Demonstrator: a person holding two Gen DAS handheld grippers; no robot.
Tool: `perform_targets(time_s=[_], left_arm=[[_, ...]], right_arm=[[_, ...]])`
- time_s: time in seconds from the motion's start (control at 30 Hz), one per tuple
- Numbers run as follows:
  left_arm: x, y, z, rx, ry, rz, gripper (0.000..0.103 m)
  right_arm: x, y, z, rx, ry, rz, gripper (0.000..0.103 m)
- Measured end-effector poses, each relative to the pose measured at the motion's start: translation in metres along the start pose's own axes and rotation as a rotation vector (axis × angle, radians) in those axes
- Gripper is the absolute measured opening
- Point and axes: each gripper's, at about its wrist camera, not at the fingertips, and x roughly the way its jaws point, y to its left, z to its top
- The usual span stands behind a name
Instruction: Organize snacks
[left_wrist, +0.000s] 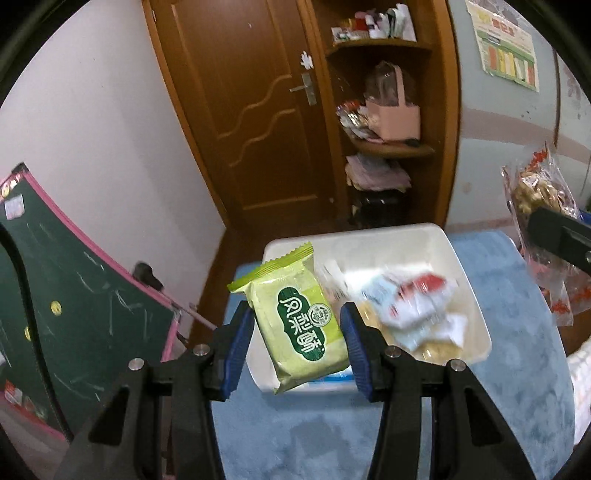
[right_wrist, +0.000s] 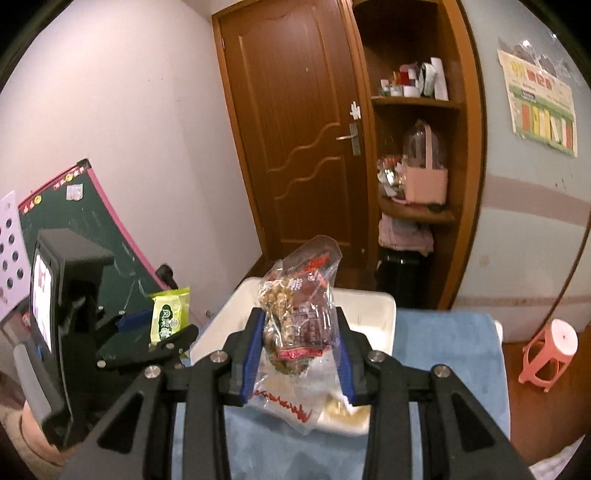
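My left gripper (left_wrist: 297, 328) is shut on a green pastry packet (left_wrist: 295, 314), held tilted above the near left corner of a white bin (left_wrist: 465, 280). Several small wrapped snacks (left_wrist: 413, 306) lie inside that bin. My right gripper (right_wrist: 301, 334) is shut on a clear bag of nuts with red print (right_wrist: 299, 306), lifted over the same white bin (right_wrist: 373, 314). From the right wrist view the left gripper (right_wrist: 155, 328) and its green packet (right_wrist: 170, 314) show at the left. The nut bag (left_wrist: 543, 221) also appears at the right edge of the left wrist view.
The bin rests on a blue cloth-covered table (left_wrist: 517, 332). A green chalkboard with a pink frame (left_wrist: 74, 295) leans at the left. Behind are a wooden door (left_wrist: 258, 110) and corner shelves (left_wrist: 391, 147) with a pink basket. A pink stool (right_wrist: 550, 350) stands on the floor at the right.
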Motion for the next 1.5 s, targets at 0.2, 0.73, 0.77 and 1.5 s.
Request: perform_targets(time_s=[0.2,0.73,0.77,1.5], left_arm=[[0.021,0.004,0.031,0.000,-0.033,0.018,0.047],[0.105,-0.014,0.024,0.034,0.065,-0.030,0.073],[0.106,-0.015,0.023,0.038,0.060,-0.037,0.082],[0.002,-0.010,-0.018,0.005,0.019,-0.095,0.093]], right_arm=[[0.035,-0.002,0.025,0.028,0.021,-0.018,0.036],[0.141,-0.025,0.016,0.073,0.195,-0.102,0.037],[0.141,-0.026,0.015,0.076,0.195,-0.103,0.038],[0.034,0.001,-0.015,0.063,0.114,-0.139,0.057]])
